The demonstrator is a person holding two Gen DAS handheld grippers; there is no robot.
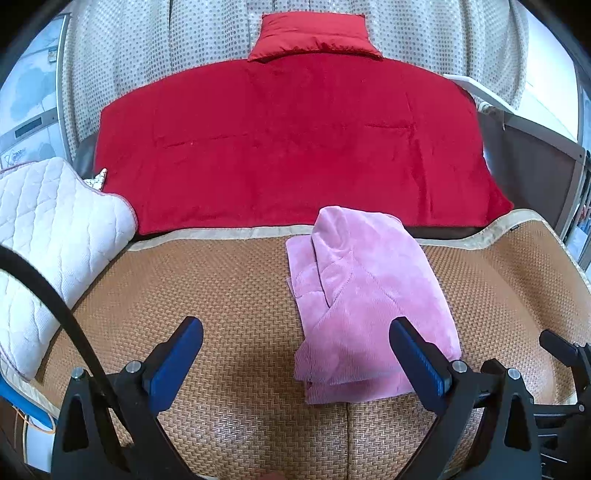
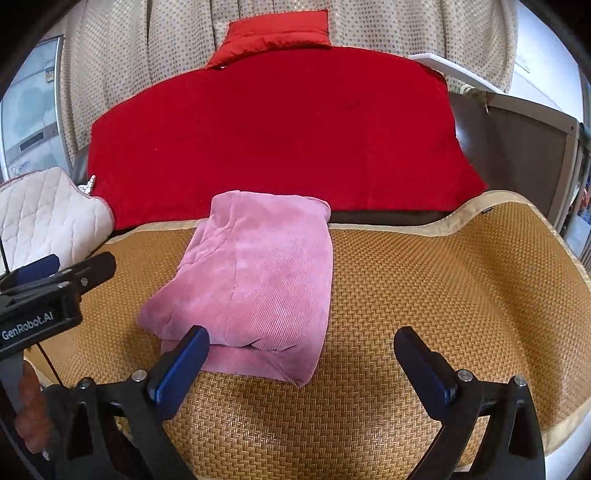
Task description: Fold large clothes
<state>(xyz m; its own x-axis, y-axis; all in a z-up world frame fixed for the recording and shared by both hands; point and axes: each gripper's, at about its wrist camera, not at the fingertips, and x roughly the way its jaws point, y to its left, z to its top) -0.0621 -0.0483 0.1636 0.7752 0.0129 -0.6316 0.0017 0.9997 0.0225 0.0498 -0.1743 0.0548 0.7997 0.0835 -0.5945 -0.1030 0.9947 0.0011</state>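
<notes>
A pink corduroy garment (image 1: 365, 295) lies folded into a thick bundle on the woven mat (image 1: 221, 295). My left gripper (image 1: 295, 336) hovers above its near edge, open, with nothing between the blue pads; the right pad (image 1: 417, 354) overlaps the cloth's corner in the picture. In the right wrist view the same pink garment (image 2: 255, 280) sits left of centre. My right gripper (image 2: 301, 350) is open above the garment's near right corner and the mat (image 2: 443, 288), holding nothing. The left gripper's body shows at that view's left edge.
A red blanket (image 1: 295, 147) and a red pillow (image 1: 314, 35) cover the bed behind the mat. A white quilted cushion (image 1: 48, 236) lies at the left. A dotted curtain (image 1: 147, 44) hangs behind, and a brown bed frame (image 1: 535, 166) stands at the right.
</notes>
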